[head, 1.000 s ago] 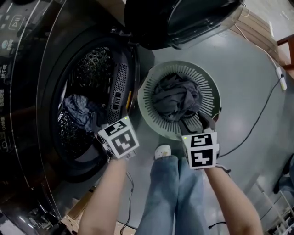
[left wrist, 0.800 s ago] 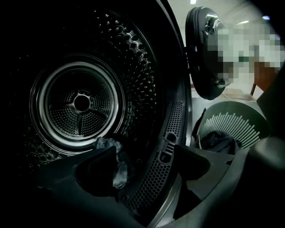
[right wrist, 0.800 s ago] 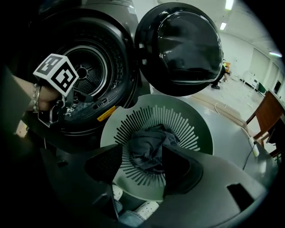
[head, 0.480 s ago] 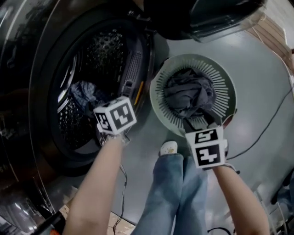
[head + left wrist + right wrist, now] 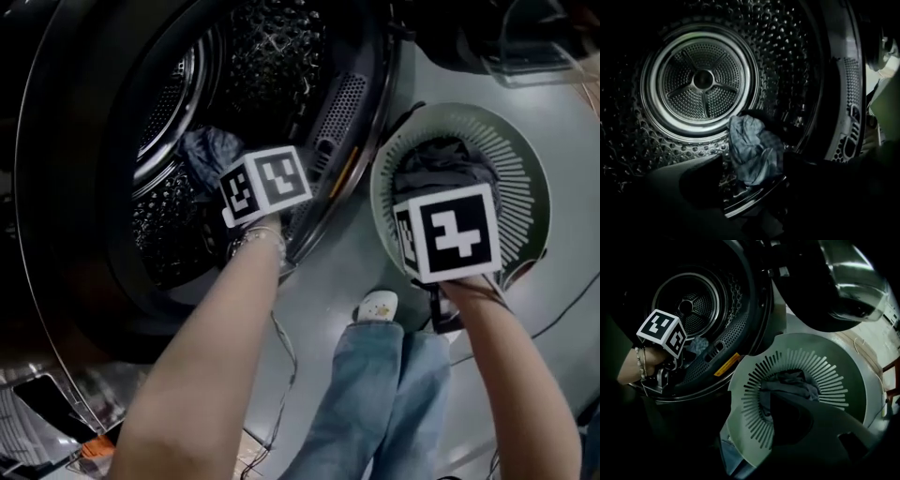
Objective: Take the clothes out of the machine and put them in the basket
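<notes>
A crumpled blue-grey checked cloth (image 5: 752, 150) (image 5: 211, 150) lies low in the washer drum (image 5: 701, 82), near its front lip. My left gripper (image 5: 754, 187) points into the drum mouth and stands open, the cloth just ahead of its jaws and untouched. Its marker cube (image 5: 267, 183) (image 5: 663, 331) hides the jaws in the head view. The round green basket (image 5: 525, 159) (image 5: 754, 394) stands on the floor beside the machine with dark grey clothes (image 5: 441, 159) (image 5: 790, 383) in it. My right gripper (image 5: 736, 427) hovers over the basket's near rim under its cube (image 5: 450, 230). Its jaws have just been closing a little, with nothing between them.
The machine's door (image 5: 843, 282) hangs open above the basket. The person's jeans and a white shoe (image 5: 378, 305) are close below the basket. A thin black cable (image 5: 572, 300) runs over the grey floor on the right.
The left gripper has gone from outside the door ring into the drum's mouth, toward the blue cloth. The right gripper has swung left over the basket's near rim. The head view has shifted toward the drum.
</notes>
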A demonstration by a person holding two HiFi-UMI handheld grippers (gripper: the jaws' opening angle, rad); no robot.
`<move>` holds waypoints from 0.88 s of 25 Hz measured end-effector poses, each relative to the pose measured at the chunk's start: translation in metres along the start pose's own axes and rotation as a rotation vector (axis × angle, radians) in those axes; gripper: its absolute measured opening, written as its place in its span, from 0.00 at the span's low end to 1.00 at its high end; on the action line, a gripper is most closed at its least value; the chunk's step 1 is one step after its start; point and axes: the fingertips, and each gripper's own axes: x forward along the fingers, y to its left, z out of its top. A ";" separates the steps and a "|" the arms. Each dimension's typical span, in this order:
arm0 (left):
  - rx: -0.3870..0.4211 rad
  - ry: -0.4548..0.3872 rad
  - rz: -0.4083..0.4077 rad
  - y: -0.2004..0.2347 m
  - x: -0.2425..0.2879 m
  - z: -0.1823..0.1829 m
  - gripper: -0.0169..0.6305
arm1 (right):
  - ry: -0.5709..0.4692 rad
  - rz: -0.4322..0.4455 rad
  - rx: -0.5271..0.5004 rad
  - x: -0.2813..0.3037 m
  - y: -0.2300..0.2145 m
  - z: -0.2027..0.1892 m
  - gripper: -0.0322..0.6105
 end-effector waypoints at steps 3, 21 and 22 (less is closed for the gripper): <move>0.014 0.062 0.001 -0.002 0.014 -0.006 0.65 | 0.017 0.072 -0.006 0.011 0.023 0.007 0.43; 0.120 0.204 -0.164 -0.025 0.059 -0.024 0.06 | 0.080 -0.002 -0.098 0.034 0.026 0.002 0.42; 0.142 0.181 -0.149 -0.026 0.055 -0.023 0.06 | 0.076 -0.001 -0.095 0.031 0.026 0.001 0.41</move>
